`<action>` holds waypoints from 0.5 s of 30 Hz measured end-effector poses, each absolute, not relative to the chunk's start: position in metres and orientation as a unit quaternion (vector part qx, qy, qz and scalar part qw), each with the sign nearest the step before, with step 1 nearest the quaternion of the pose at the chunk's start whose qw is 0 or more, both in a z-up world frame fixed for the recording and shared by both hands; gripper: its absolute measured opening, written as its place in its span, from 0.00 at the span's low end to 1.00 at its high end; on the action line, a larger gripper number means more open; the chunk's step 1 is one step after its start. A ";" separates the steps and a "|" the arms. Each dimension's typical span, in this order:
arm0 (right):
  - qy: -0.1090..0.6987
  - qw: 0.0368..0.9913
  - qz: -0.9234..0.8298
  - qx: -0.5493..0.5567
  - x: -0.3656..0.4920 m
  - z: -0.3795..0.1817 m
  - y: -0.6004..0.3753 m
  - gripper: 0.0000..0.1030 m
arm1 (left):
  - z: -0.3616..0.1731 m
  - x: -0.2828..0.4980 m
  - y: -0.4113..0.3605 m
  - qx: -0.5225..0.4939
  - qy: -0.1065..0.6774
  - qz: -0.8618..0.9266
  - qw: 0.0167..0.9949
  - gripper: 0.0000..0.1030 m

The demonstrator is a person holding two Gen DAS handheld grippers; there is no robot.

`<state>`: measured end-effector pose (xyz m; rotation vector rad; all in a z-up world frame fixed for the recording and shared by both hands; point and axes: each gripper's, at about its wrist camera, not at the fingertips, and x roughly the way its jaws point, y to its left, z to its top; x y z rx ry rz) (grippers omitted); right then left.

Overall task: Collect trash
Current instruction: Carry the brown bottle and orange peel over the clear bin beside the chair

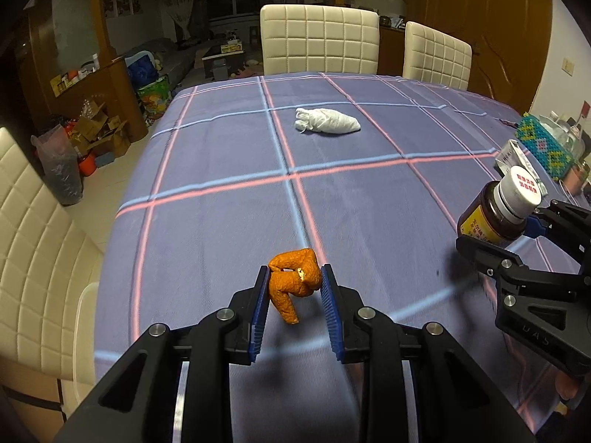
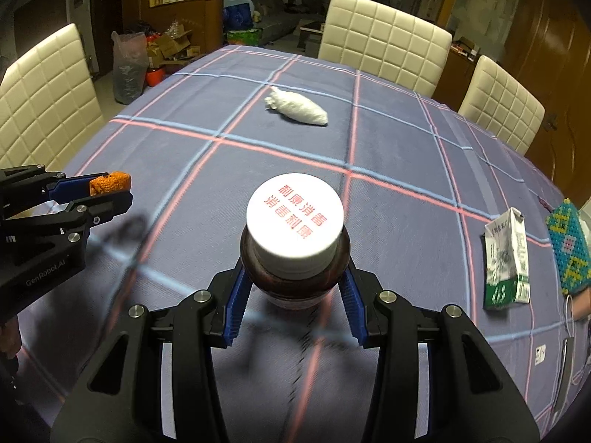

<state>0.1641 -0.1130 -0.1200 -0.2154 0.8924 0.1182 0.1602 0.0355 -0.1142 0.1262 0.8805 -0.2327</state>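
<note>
My left gripper (image 1: 294, 277) is shut on an orange peel (image 1: 293, 280) and holds it above the plaid tablecloth (image 1: 351, 203); it shows at the left of the right wrist view (image 2: 110, 190). My right gripper (image 2: 295, 284) is shut on a brown bottle (image 2: 295, 258) with a white cap, also above the table; it shows at the right of the left wrist view (image 1: 495, 210). A crumpled white tissue wad (image 1: 327, 121) lies farther back on the table, also in the right wrist view (image 2: 297, 105).
A flattened green-and-white carton (image 2: 506, 258) and a beaded box (image 2: 570, 251) lie at the table's right edge. Cream chairs (image 1: 319, 38) stand around the table. A plastic bag (image 2: 127, 66) and cardboard boxes sit on the floor at the left.
</note>
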 end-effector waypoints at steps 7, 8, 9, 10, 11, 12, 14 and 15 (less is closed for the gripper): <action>0.426 0.895 0.070 -0.113 0.135 -0.119 -0.093 0.45 | -0.114 0.129 0.059 0.061 0.420 -0.098 0.900 0.26; 0.425 0.895 0.072 -0.115 0.132 -0.119 -0.090 0.45 | -0.114 0.124 0.064 0.060 0.419 -0.095 0.901 0.26; 0.425 0.894 0.074 -0.118 0.130 -0.119 -0.088 0.45 | -0.114 0.122 0.066 0.059 0.419 -0.094 0.901 0.26; 0.425 0.894 0.076 -0.121 0.127 -0.119 -0.084 0.45 | -0.114 0.118 0.070 0.057 0.419 -0.091 0.902 0.26; 0.424 0.894 0.078 -0.124 0.124 -0.119 -0.081 0.45 | -0.114 0.116 0.073 0.055 0.419 -0.089 0.902 0.26; 0.423 0.893 0.080 -0.127 0.122 -0.119 -0.078 0.45 | -0.114 0.113 0.078 0.052 0.419 -0.086 0.902 0.26; 0.424 0.892 0.084 -0.134 0.119 -0.120 -0.072 0.45 | -0.115 0.111 0.083 0.047 0.418 -0.082 0.903 0.26; 0.424 0.891 0.085 -0.137 0.118 -0.120 -0.069 0.45 | -0.115 0.110 0.086 0.045 0.418 -0.080 0.904 0.26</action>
